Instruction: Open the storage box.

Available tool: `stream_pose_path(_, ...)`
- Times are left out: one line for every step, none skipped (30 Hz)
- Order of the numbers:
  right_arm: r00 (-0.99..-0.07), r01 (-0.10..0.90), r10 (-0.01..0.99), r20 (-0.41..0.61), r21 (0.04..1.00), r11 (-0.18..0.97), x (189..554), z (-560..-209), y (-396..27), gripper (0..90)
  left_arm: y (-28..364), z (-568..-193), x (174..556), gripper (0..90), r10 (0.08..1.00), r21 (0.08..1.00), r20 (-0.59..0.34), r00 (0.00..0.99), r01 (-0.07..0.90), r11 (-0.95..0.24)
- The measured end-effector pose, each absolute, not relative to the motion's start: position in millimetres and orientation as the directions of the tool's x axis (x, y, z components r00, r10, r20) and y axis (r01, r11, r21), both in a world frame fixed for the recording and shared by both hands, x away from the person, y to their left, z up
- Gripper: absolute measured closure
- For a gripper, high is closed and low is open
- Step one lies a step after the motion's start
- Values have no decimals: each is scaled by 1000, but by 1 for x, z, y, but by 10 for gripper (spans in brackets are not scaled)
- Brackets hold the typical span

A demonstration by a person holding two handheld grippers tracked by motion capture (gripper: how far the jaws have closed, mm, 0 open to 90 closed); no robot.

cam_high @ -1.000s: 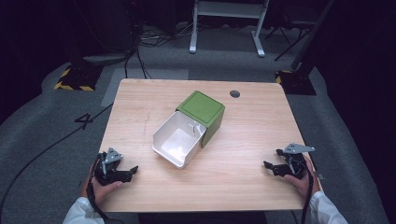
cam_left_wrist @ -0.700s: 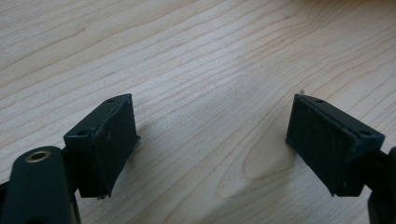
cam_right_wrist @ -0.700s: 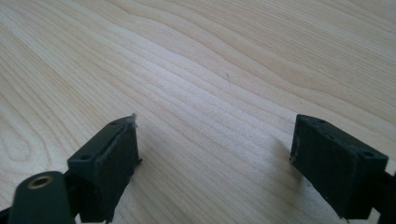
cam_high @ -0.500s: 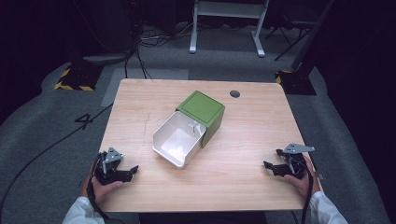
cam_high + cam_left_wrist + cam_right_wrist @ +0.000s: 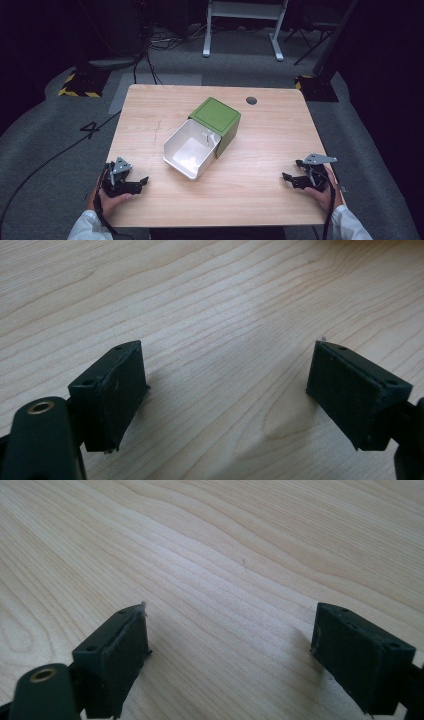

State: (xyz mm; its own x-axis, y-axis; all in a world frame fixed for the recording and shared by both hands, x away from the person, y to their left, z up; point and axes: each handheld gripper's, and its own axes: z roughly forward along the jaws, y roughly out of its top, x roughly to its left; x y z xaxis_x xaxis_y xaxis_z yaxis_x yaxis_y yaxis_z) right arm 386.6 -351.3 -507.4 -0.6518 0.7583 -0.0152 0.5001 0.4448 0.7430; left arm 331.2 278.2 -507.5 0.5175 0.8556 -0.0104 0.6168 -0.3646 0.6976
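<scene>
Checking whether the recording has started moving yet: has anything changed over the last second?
Nothing visibly changed. The left gripper and right gripper stay open at the near table corners, and the green box with its white drawer pulled out sits as before.

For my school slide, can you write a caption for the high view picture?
Two open hand-held grippers, left gripper and right gripper, rest on a light wooden table beside a green box with white pulled-out drawer.

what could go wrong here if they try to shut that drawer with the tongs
The white drawer hangs far out of the green box, which stands loose and skewed on the table. A one-sided push would probably slide or turn the whole box instead of closing it. Both the left tongs and right tongs rest open, well away from it, so nothing braces the box.
</scene>
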Motion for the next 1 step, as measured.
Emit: stream_pose_path(-652, 500, 758, -15, 743, 445, 387, -507, -351, 152, 278, -507, 331, 159, 856, 698, -10, 518, 617, -365)
